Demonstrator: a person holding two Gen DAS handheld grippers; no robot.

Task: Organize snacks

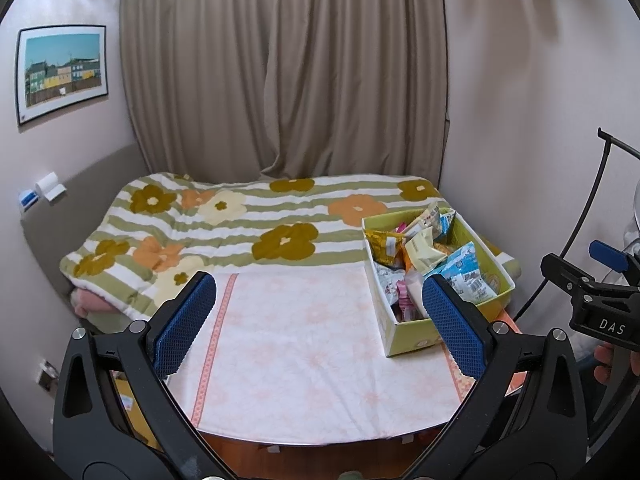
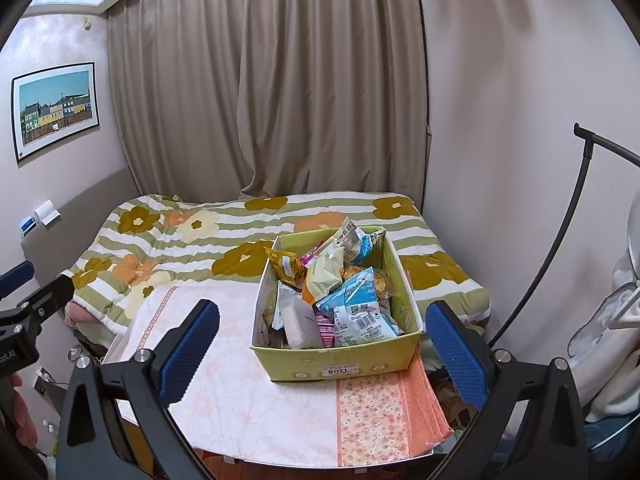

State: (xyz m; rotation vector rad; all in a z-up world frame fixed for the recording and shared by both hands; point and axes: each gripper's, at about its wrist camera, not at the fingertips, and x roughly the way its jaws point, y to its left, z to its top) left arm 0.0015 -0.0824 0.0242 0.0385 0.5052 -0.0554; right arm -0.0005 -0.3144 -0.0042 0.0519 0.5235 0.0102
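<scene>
A yellow-green cardboard box [image 2: 340, 362] stands on the right part of a table with a pale floral cloth [image 2: 248, 392]. It is full of mixed snack packets [image 2: 352, 300]: blue-white, cream, yellow and pink ones. The box also shows in the left wrist view [image 1: 408, 334], at the table's right side. My left gripper [image 1: 318, 322] is open and empty above the table, left of the box. My right gripper [image 2: 322, 350] is open and empty, its fingers on either side of the box's near end, held above it. The right gripper also shows at the right edge of the left wrist view [image 1: 592, 292].
A bed with a striped flower quilt [image 1: 240, 232] lies behind the table. Beige curtains [image 1: 280, 72] hang behind the bed. A black curved stand [image 2: 560, 236] rises at the right, by the wall. The table's near edge [image 2: 320, 462] is rounded.
</scene>
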